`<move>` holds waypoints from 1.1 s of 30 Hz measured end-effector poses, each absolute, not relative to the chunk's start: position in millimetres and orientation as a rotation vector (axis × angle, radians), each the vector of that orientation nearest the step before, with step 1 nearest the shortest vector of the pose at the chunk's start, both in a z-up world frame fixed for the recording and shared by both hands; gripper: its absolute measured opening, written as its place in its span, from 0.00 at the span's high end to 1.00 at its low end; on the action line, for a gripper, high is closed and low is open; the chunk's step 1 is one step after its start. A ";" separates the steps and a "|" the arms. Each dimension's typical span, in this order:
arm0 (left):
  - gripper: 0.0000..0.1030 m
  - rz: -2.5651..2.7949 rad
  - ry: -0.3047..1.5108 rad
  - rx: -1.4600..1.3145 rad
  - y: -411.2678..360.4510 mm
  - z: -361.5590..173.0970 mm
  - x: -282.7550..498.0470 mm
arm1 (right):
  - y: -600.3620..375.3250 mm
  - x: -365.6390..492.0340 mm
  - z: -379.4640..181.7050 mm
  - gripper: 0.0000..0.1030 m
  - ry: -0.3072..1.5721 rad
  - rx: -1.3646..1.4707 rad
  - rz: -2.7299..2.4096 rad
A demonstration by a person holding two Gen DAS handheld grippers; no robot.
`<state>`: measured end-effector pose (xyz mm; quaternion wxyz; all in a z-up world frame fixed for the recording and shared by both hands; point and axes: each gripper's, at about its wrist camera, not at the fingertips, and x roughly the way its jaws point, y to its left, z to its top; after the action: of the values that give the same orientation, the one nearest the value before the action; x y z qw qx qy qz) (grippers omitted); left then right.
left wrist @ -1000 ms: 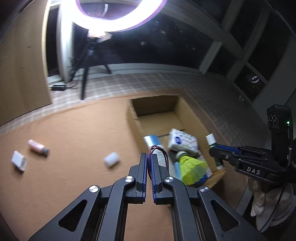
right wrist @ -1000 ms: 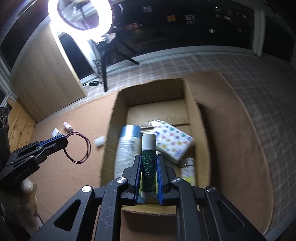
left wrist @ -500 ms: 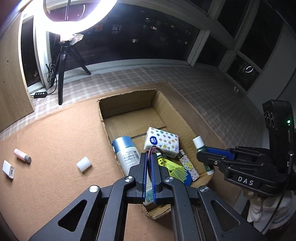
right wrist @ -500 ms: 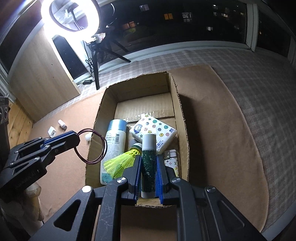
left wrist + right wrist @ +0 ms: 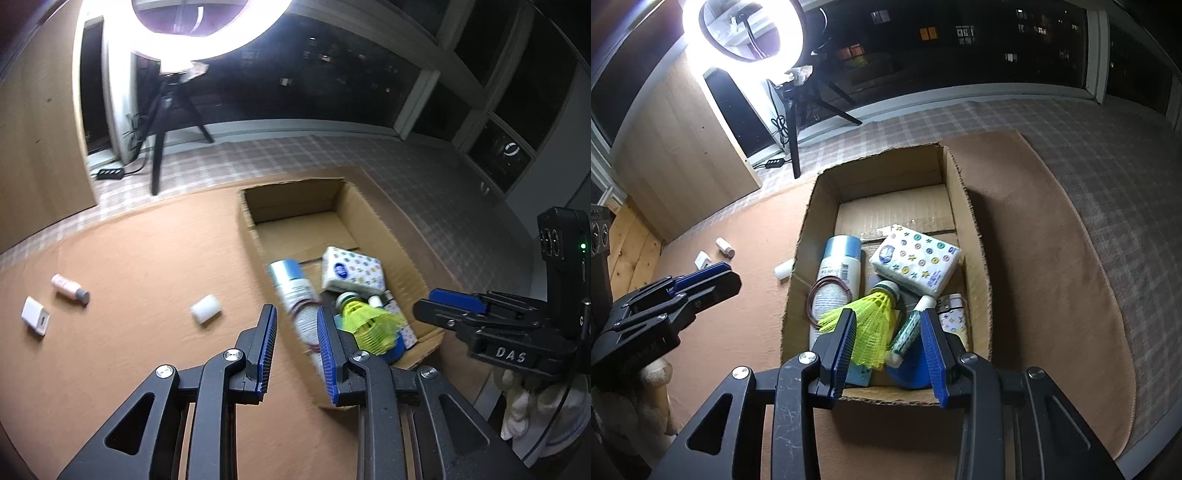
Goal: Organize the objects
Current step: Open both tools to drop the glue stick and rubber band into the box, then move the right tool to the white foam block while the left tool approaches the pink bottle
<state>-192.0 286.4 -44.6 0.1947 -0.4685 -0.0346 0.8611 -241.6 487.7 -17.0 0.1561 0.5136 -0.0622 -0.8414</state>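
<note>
An open brown cardboard box sits on a tan mat. Inside, a white spray can with a light blue cap lies on its side along the left wall. A thin dark red loop of wire rests on the can. A white tissue pack with coloured dots lies tilted near the middle. A bright yellow shuttlecock lies at the near end. Just beside it lies a slim green tube with a white cap, tilted. A small patterned lighter lies by the right wall.

Outside the box, on the mat, lie a white roll, a pink bottle and a small white block.
</note>
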 end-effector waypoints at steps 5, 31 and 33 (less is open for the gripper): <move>0.76 2.468 -0.118 -1.351 246.8 -50.3 -183.1 | 475.2 -236.1 -13.8 0.68 -0.191 1.452 -2.382; 0.54 2.623 -0.346 -1.524 83.0 -73.4 -180.1 | 338.0 -250.6 -34.6 0.60 -0.115 1.468 -2.180; 0.53 2.620 -0.380 -1.533 77.7 -75.7 -188.5 | 330.9 -256.8 -37.5 0.58 -0.119 1.476 -2.186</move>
<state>-188.5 77.7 -75.7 0.0414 -0.5007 -0.1243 0.8556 -256.8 330.9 -37.5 0.2481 0.5415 -0.0438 -0.8020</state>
